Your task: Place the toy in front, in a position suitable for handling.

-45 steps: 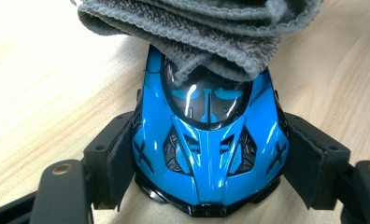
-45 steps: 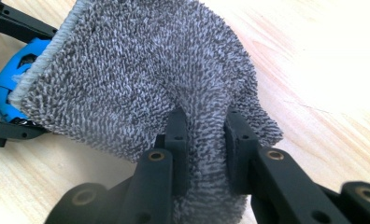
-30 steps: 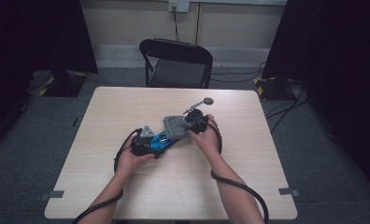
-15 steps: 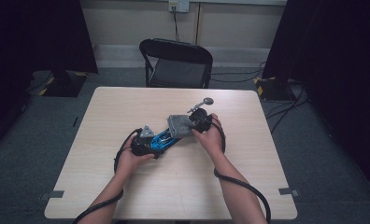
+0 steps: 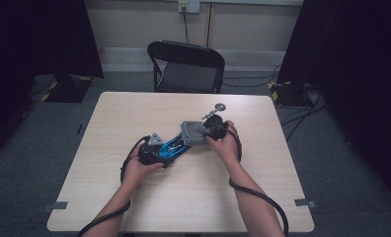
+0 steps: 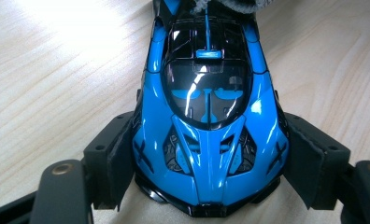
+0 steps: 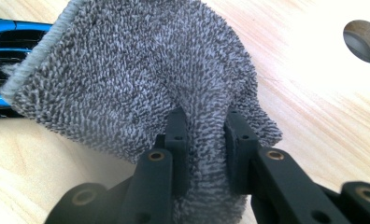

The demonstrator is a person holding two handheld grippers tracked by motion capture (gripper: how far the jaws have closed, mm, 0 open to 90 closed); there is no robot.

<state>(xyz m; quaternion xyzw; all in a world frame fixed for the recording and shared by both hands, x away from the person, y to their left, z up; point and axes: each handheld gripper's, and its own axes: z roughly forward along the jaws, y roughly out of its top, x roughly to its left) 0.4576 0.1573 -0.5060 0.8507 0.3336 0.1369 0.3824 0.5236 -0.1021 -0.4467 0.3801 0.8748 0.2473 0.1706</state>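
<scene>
A glossy blue and black toy car (image 6: 211,116) lies on the wooden table, its nose toward the left gripper's camera. My left gripper (image 6: 206,163) is shut on it, the two black pads (image 6: 120,158) pressing its front flanks. In the high view the car (image 5: 171,145) stretches between both hands near the table's middle, with the left gripper (image 5: 151,153) at its near-left end. My right gripper (image 7: 204,135) is shut on a fold of a grey terry cloth (image 7: 141,79), which hangs over the car's far end (image 7: 5,42). From above the cloth (image 5: 193,132) sits beside the right gripper (image 5: 215,129).
A small round grey object (image 5: 219,106) lies on the table just beyond the right gripper and shows as a disc (image 7: 364,39) in the right gripper view. A black folding chair (image 5: 186,66) stands behind the table's far edge. Cables trail from both grippers.
The right gripper with the cloth has shifted slightly along the car's far end; the left gripper keeps holding the car in place.
</scene>
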